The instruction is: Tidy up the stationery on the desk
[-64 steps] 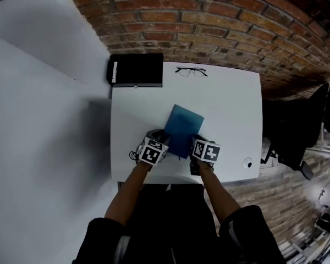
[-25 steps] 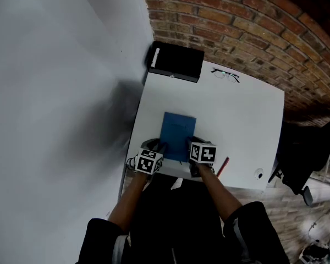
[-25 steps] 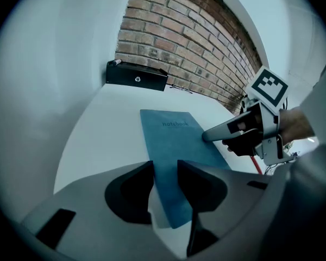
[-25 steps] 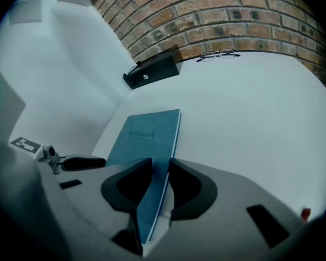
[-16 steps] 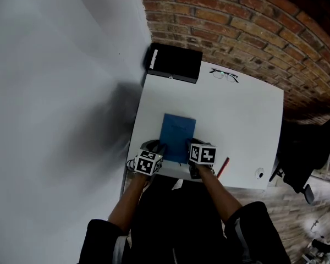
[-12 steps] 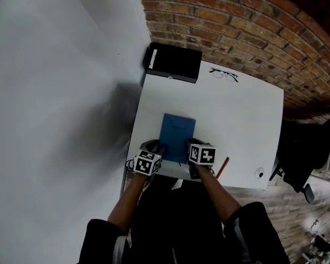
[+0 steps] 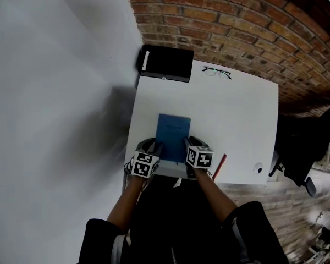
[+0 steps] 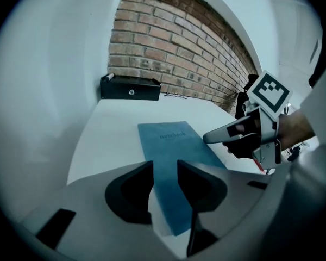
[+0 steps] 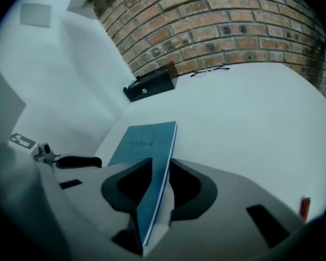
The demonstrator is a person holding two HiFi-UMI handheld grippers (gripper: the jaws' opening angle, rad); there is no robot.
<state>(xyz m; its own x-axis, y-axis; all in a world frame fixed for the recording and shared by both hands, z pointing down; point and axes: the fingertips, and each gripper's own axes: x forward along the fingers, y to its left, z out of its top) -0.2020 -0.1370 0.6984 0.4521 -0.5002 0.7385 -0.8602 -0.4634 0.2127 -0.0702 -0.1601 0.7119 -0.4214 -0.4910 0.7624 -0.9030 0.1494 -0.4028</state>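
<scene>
In the head view the near corners of the notebook are covered by the two grippers. A small round thing at the front right of the desk is too small to tell. A thin red pen or pencil lies just beside the right gripper.

The notebook is a flat rectangle with a matte blue cover and pale page edges. It lies near the desk's front edge, its long axis pointing away from the person, toward the brick wall.

The left gripper and the right gripper are both released. Their jaws stand apart, and one long edge of the notebook runs through each gap.
</scene>
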